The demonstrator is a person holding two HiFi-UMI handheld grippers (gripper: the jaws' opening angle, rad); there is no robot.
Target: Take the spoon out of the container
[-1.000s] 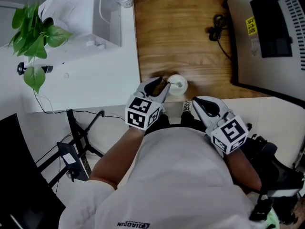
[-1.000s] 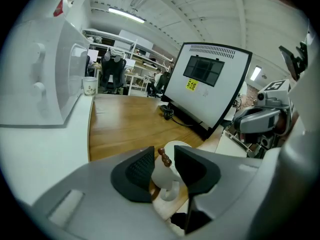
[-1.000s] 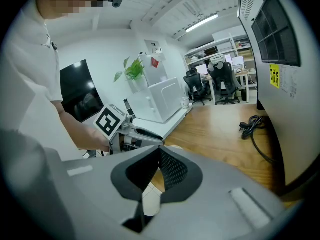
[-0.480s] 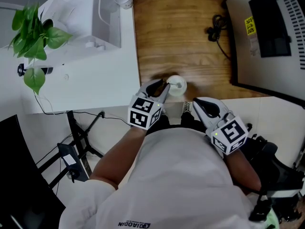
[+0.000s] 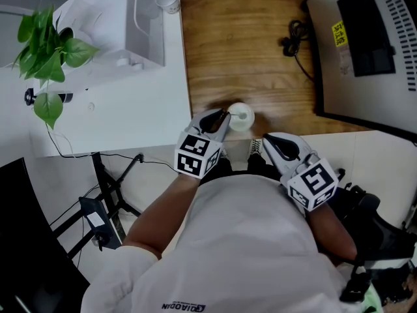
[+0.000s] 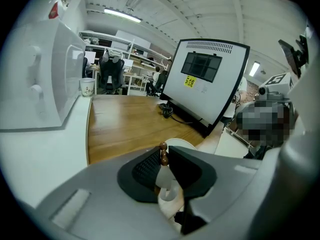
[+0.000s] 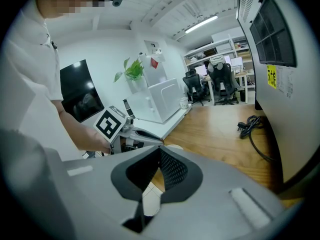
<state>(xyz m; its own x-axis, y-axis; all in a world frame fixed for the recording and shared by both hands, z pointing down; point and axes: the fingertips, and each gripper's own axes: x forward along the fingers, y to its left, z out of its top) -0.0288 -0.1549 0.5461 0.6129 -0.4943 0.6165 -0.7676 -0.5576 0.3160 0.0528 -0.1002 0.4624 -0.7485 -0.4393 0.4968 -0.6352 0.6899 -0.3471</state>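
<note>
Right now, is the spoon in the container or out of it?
In: the spoon stands handle-up in the white container; the left gripper, whose jaws have just been closing, pinches the handle's top.

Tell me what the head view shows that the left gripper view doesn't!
Only the head view shows the floor and a black stand there. Only the left gripper view shows ceiling lights and office chairs. Both show the wooden table, the white container, and the left gripper, whose fingers have just been closing on the spoon.
</note>
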